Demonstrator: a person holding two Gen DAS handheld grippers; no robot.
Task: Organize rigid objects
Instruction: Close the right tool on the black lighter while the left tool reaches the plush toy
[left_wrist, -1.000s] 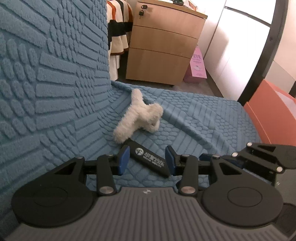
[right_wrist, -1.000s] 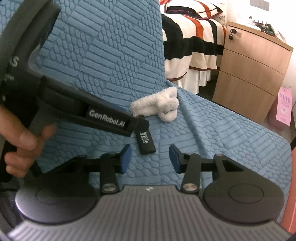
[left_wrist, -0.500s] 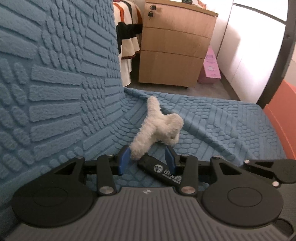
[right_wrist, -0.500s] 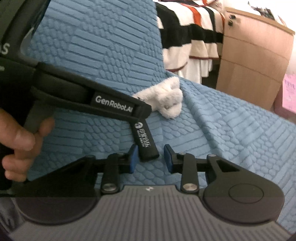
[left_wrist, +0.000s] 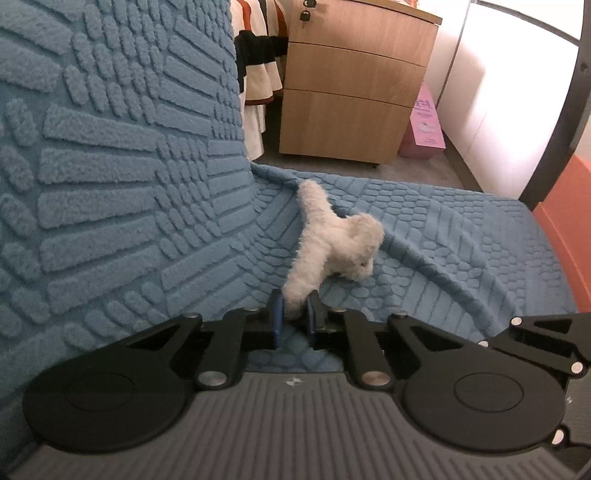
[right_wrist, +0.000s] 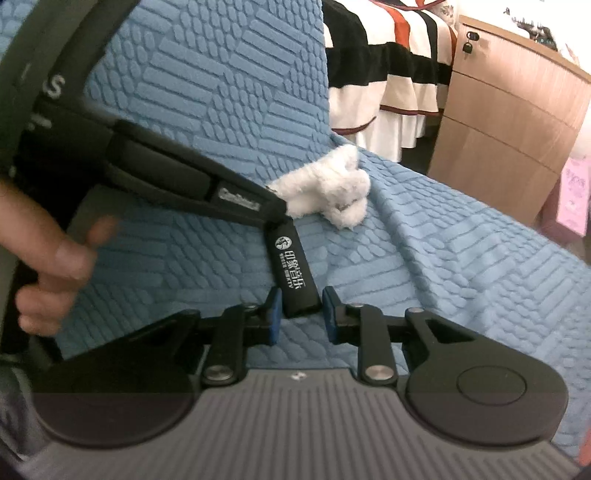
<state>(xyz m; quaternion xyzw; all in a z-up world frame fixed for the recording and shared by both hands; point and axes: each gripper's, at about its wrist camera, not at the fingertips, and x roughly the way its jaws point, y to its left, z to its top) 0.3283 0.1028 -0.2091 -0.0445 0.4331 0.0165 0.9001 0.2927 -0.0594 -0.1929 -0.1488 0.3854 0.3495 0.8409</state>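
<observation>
A fluffy white hair claw (left_wrist: 332, 240) lies on the blue textured sofa seat (left_wrist: 461, 236) near the backrest. My left gripper (left_wrist: 294, 314) is shut on the near end of the white claw. It also shows in the right wrist view (right_wrist: 325, 192), with the left gripper's black arm (right_wrist: 177, 181) reaching to it. A black flat bar with white print (right_wrist: 295, 273) lies on the seat. Its near end sits between the blue pads of my right gripper (right_wrist: 300, 317), which is open with gaps on both sides.
The sofa backrest (left_wrist: 110, 147) rises at the left. A wooden drawer cabinet (left_wrist: 351, 85) stands behind the sofa, with a pink box (left_wrist: 424, 125) beside it. A striped bedspread (right_wrist: 388, 66) hangs at the back. An orange surface (left_wrist: 569, 214) lies at the right.
My left gripper moved forward past the black bar and closed on the white claw's end. My right gripper moved up to the black bar and narrowed around its near end.
</observation>
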